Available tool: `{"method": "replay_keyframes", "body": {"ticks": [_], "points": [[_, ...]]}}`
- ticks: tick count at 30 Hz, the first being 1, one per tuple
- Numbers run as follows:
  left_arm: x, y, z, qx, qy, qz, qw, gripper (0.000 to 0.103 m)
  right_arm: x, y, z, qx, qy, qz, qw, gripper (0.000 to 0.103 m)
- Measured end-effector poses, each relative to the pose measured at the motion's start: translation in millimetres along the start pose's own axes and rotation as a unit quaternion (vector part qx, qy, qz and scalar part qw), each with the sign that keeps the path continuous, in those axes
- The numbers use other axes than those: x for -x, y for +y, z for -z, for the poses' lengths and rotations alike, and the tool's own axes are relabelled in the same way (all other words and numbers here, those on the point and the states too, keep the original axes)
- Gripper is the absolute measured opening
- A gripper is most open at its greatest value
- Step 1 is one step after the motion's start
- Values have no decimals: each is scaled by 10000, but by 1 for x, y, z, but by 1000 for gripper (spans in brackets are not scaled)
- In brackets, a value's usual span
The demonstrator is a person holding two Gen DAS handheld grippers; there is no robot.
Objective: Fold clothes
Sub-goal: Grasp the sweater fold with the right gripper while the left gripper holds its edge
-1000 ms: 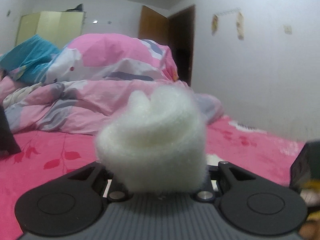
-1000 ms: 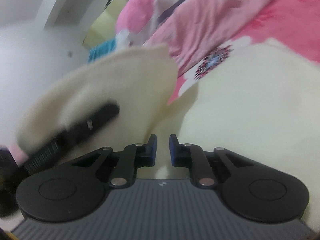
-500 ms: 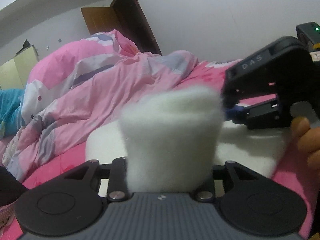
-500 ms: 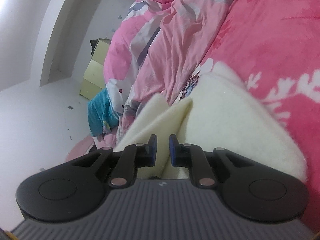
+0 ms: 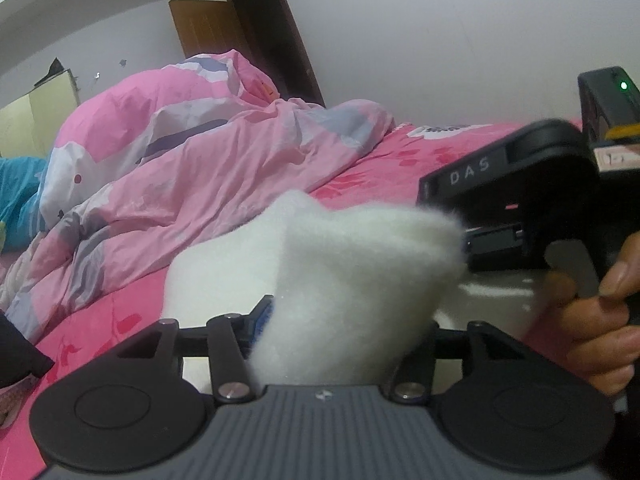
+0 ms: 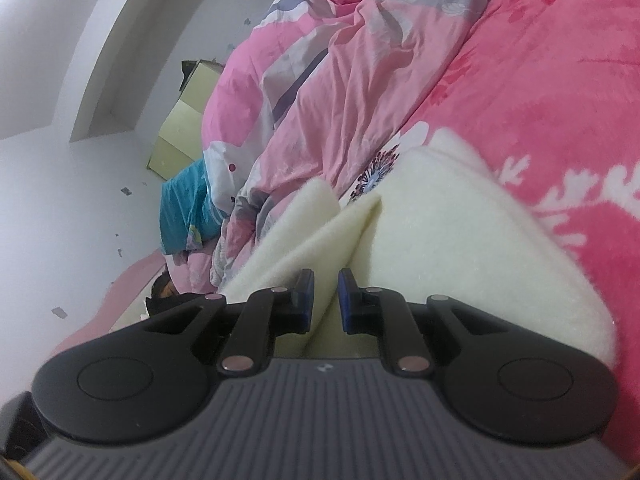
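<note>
A cream-white fleece garment [image 5: 360, 264] lies partly on the pink bed, one thick fold standing up between the fingers of my left gripper [image 5: 348, 320]. Those jaws are opening: the left blue pad [image 5: 265, 314] shows beside the fleece, while the right finger is hidden behind it. In the left wrist view my right gripper [image 5: 466, 240] comes in from the right, its tips at the fold's far corner and a hand [image 5: 592, 320] on its handle. My right gripper [image 6: 323, 300] is shut on a thin fold of the garment [image 6: 460, 240], which spreads flat over the sheet.
A rumpled pink quilt [image 5: 180, 168] is heaped along the far side of the bed, next to a blue pillow [image 5: 16, 196]. The pink flowered sheet [image 6: 560, 100] lies beyond the garment. A brown door [image 5: 216, 28] and a yellow cabinet [image 5: 36, 120] stand at the back wall.
My left gripper rolled and sank toward the bed, and its jaws spread wider around the fleece. The right gripper came into its view. The lifted fleece flap settled down by the right gripper.
</note>
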State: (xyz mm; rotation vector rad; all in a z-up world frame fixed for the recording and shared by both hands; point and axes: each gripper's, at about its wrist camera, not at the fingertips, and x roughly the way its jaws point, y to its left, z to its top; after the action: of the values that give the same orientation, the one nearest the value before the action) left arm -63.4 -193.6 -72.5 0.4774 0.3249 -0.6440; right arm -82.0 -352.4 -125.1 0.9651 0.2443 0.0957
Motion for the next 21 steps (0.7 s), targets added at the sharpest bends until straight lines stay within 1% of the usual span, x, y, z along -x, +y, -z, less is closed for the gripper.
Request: {"method": "replay_keyframes", "body": {"ticks": [4, 13, 21], "points": [[10, -3, -6, 43, -73, -7, 10000, 52, 0, 3, 1, 121, 50, 68, 9999, 11], [18, -6, -6, 243, -33, -58, 9997, 52, 0, 5, 2, 216, 81, 113, 9997, 11], [19, -11, -1, 93, -62, -143, 9998, 52, 0, 6, 2, 267, 88, 127, 9995, 12]]}}
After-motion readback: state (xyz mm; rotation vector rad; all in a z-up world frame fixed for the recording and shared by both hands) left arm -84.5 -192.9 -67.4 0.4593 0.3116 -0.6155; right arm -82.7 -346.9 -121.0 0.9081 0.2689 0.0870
